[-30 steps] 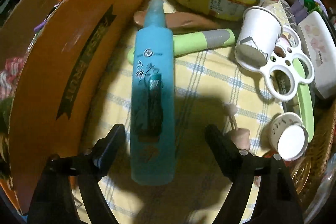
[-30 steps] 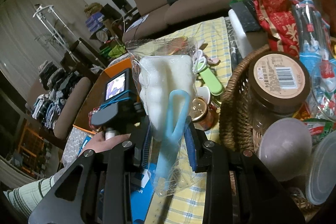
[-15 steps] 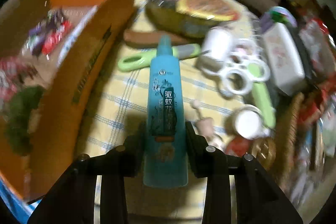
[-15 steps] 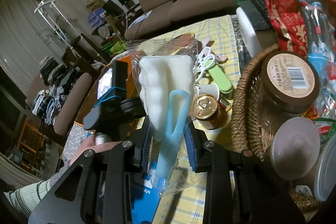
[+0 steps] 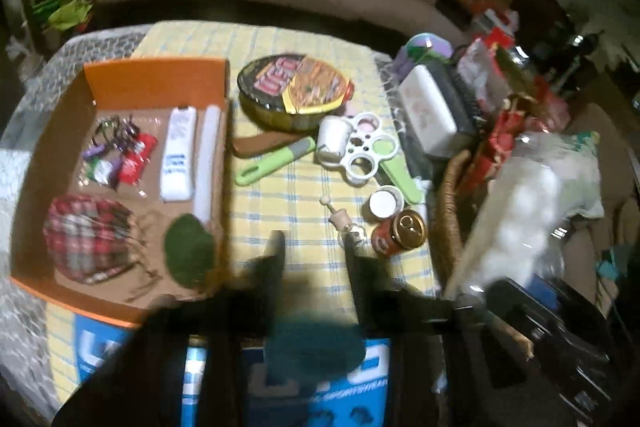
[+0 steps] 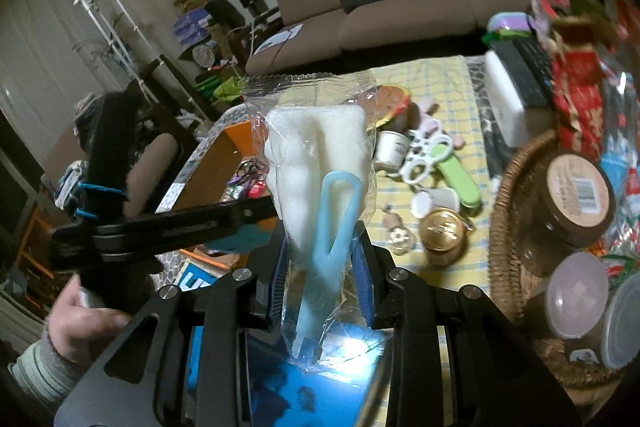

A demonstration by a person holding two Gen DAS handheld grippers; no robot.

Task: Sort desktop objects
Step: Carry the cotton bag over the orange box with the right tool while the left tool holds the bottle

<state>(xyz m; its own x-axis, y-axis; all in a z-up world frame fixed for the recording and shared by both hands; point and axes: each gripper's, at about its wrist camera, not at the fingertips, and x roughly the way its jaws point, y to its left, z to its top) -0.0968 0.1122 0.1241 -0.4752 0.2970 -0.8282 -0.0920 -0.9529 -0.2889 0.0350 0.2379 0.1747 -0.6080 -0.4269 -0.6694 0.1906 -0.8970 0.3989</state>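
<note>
My left gripper (image 5: 314,247) hovers high over the yellow checked tablecloth, its jaws closing tight on the teal spray bottle (image 5: 316,343). The bottle is a blurred teal shape low between the fingers. From the right wrist, that left gripper (image 6: 256,215) reaches in from the left with the teal bottle (image 6: 240,239) under it. My right gripper (image 6: 320,247) is shut on a clear bag (image 6: 316,147) holding a white sponge with a blue handle. To its left stands the orange box (image 5: 156,79), holding a plaid pouch, sweets and white tubes.
On the cloth lie a noodle bowl (image 5: 296,91), white-and-green scissors (image 5: 368,155), a green-handled tool (image 5: 272,159), small cups and a can (image 5: 404,227). A wicker basket (image 6: 504,227) of jars fills the right side. A blue box (image 5: 352,387) sits at the front. A sofa stands behind.
The left gripper shut on the teal bottle and lifted it off the cloth, and its view pulled up and back. The right gripper moved a little, still holding the sponge bag.
</note>
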